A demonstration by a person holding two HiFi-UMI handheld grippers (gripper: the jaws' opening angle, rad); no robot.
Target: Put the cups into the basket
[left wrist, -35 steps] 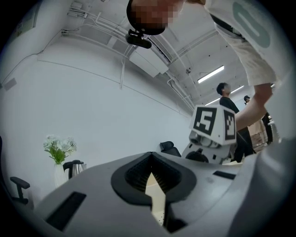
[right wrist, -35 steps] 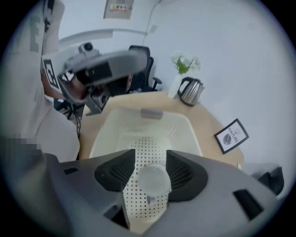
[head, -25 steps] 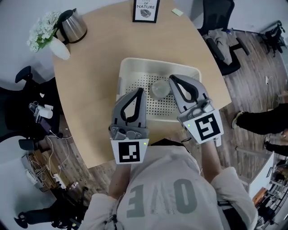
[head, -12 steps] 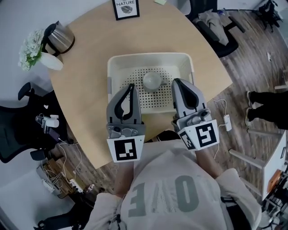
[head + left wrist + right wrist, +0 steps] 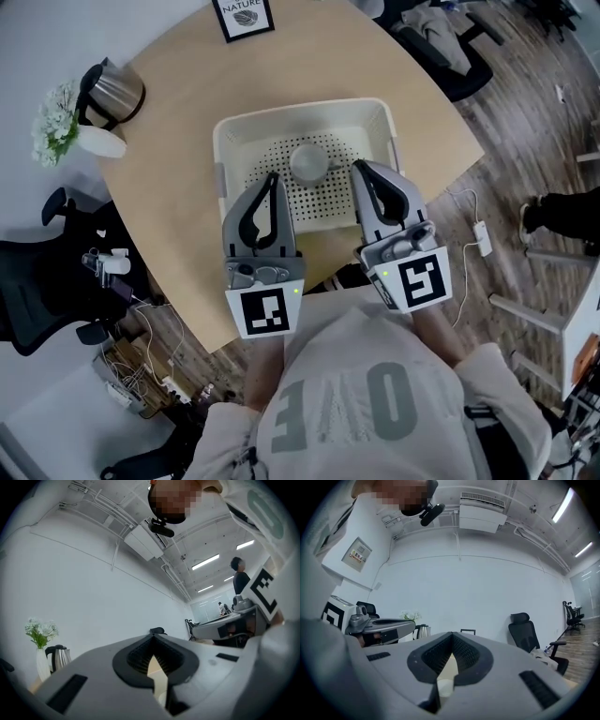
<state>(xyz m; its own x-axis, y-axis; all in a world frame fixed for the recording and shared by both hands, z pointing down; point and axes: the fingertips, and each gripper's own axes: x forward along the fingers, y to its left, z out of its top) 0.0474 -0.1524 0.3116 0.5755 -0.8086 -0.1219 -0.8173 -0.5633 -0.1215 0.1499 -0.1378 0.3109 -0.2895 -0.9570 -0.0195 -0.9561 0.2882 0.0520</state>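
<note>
A white perforated basket (image 5: 300,111) stands on the round wooden table (image 5: 178,197). One pale cup (image 5: 308,161) rests inside it, towards the back middle. My left gripper (image 5: 272,176) is held at the basket's near rim, shut, with nothing in it. My right gripper (image 5: 356,167) is level with it on the right, just right of the cup and apart from it, also shut and empty. In the left gripper view the jaws (image 5: 152,637) meet tip to tip over bare table. The right gripper view shows its jaws (image 5: 452,634) closed the same way.
A steel kettle (image 5: 111,89) and a white vase of flowers (image 5: 66,131) stand at the table's left edge, a framed sign (image 5: 242,17) at the back. A black office chair (image 5: 441,37) is beyond the table on the right. Another person's legs (image 5: 562,211) show at the far right.
Both grippers have drawn back toward my body. The right one was over the basket beside the cup and now sits at its near rim. Both stayed shut.
</note>
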